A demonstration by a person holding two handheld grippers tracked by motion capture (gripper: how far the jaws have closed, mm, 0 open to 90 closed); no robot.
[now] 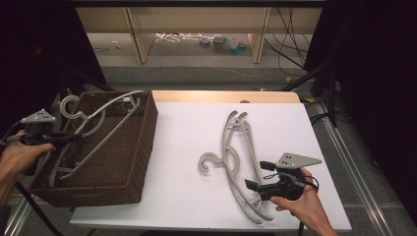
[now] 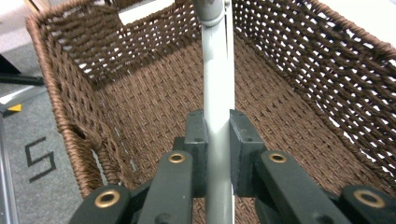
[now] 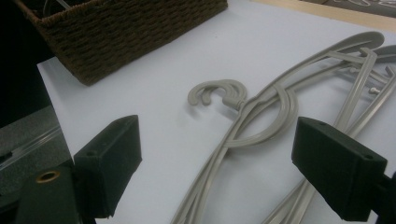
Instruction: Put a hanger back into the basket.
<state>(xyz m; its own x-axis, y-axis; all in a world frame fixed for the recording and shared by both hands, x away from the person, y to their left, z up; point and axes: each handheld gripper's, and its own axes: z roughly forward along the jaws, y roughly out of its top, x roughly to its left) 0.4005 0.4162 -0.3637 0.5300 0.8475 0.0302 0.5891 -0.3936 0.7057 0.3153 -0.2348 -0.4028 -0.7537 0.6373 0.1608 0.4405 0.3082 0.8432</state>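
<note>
The grey plastic hanger (image 1: pixel 93 130), smooth with a curled hook, leans into the brown woven wicker basket (image 1: pixel 142 147) at the left, its bar clamped by the left hand-held gripper (image 2: pixel 217 154); I judge it nearly stowed. Two or more matching hangers (image 1: pixel 241 157) wait stacked on the white tabletop (image 1: pixel 187 132). Beside them, the right hand-held gripper (image 3: pixel 217 168) gapes empty.

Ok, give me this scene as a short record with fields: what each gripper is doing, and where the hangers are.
left gripper: shut on a grey hanger, over the basket
basket: brown wicker, at the table's left edge
right gripper: open, holding nothing, beside the loose hangers
loose hangers: grey, stacked flat on the white table, hooks toward the basket
</note>
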